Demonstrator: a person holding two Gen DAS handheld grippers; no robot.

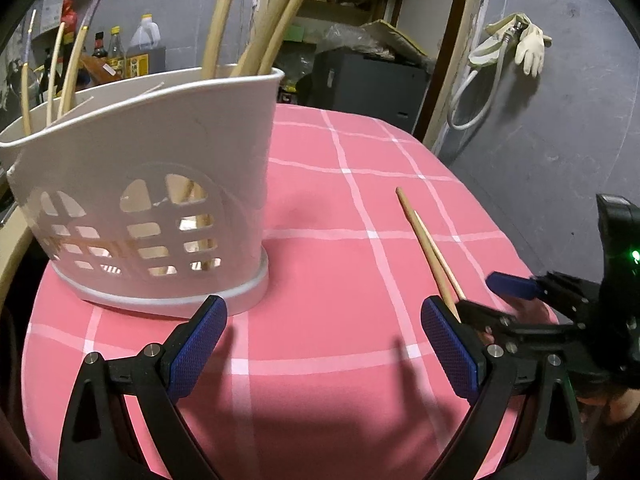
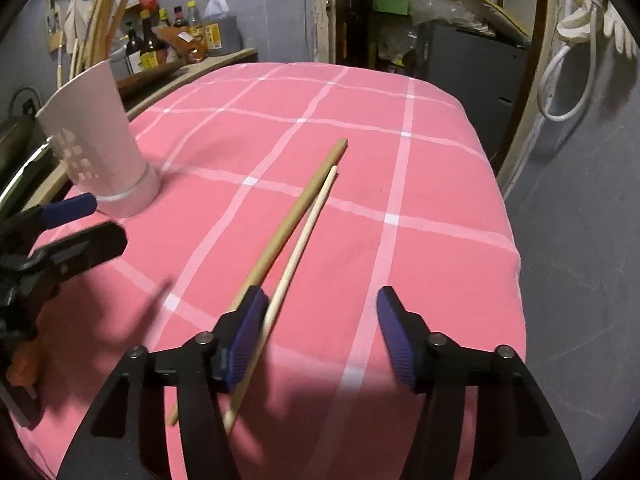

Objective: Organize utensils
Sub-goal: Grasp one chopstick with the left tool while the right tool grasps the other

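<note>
A white slotted utensil holder (image 1: pixel 160 184) with several chopsticks standing in it sits on the pink checked tablecloth (image 1: pixel 340 208); it also shows at the left of the right wrist view (image 2: pixel 100 148). Two loose chopsticks (image 1: pixel 430 250) lie side by side on the cloth, a darker one (image 2: pixel 296 208) and a paler one (image 2: pixel 298 248). My left gripper (image 1: pixel 324 344) is open and empty, just in front of the holder. My right gripper (image 2: pixel 320 336) is open, low over the near ends of the two chopsticks; the paler one passes beside its left finger (image 2: pixel 244 336).
Sauce and oil bottles (image 2: pixel 176 36) stand on a shelf behind the table. A dark cabinet (image 1: pixel 368 80) and a doorway are at the back. A hose and glove (image 1: pixel 520 44) hang on the grey wall at right. The table edge drops off at right (image 2: pixel 512 240).
</note>
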